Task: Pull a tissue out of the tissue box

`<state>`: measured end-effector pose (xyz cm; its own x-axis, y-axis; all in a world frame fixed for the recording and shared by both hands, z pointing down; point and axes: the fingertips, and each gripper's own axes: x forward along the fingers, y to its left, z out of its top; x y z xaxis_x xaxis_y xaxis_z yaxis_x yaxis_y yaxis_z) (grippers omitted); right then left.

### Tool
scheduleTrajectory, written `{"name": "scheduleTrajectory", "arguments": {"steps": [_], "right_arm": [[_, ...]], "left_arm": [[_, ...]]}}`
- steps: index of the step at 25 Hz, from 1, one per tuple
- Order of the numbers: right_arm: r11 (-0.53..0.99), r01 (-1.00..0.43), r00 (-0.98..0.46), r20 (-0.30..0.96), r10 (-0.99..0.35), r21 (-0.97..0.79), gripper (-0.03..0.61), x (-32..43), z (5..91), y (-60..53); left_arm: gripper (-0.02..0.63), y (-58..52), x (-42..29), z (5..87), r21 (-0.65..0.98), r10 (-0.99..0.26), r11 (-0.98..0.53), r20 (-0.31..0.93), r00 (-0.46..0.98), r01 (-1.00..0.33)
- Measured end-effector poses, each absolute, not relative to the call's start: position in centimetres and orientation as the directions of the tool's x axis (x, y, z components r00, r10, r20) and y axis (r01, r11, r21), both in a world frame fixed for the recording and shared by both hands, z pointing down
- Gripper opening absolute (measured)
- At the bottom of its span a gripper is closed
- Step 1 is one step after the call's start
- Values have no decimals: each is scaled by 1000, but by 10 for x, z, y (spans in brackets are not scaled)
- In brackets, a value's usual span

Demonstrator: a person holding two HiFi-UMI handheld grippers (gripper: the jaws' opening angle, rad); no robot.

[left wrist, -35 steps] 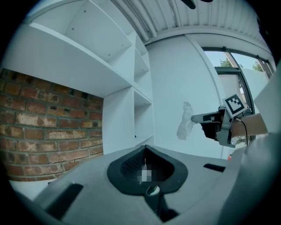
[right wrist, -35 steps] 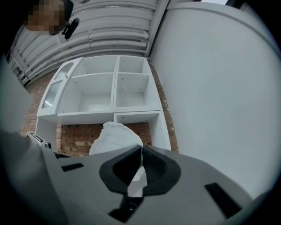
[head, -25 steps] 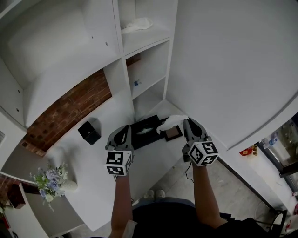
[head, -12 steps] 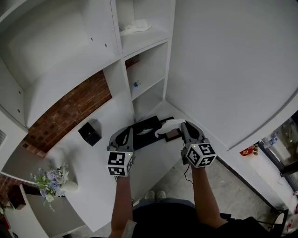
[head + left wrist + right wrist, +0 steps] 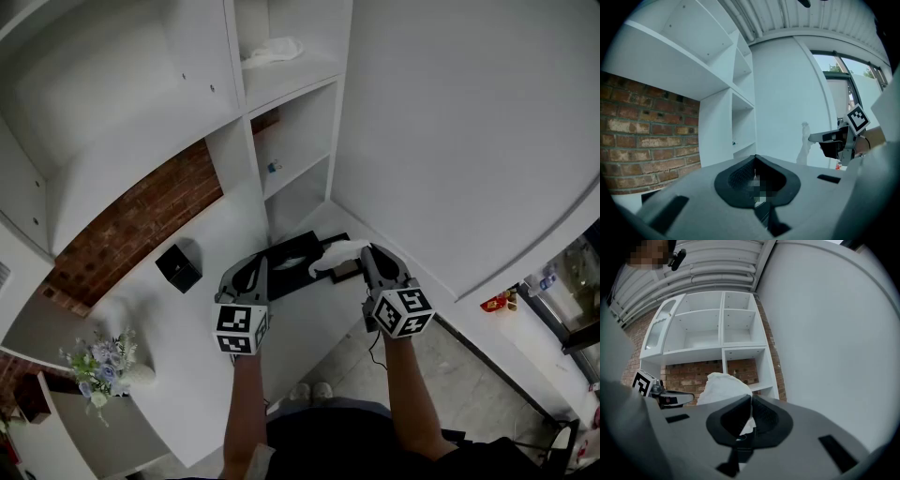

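My right gripper (image 5: 370, 255) edged back slightly | fingers clamped on tissue (image 5: 337, 253) to draw it free, tissue box (image 5: 292, 262) just left of them | left gripper (image 5: 255, 266) closed, empty, idle.

The grey left claw (image 5: 260, 262) and right claw (image 5: 367, 250) each carry a black-and-white marker cube (image 5: 239, 329).

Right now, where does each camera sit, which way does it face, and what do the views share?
Head view: on the head, steeply down at the counter and tissue box; forearms, left claw, right claw show.
Left gripper view: on the left claw, facing shelves; its shut jaws show.
Right gripper view: on the right claw, facing shelves; its jaws pinch the tissue.
Shared: all three show the tissue.
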<state>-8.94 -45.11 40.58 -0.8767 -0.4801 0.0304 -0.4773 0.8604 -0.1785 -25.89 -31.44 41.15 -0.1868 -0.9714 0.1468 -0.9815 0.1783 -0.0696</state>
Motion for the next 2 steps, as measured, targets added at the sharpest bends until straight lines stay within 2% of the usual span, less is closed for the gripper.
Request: {"name": "scheduleTrajectory", "arguments": {"steps": [2], "right_arm": [[861,-477,-877,32,-480,-178,3,-89,407,-450]], "left_arm": [[9,-314,-259,412,-69,-971,178,146,-187,-982]]}}
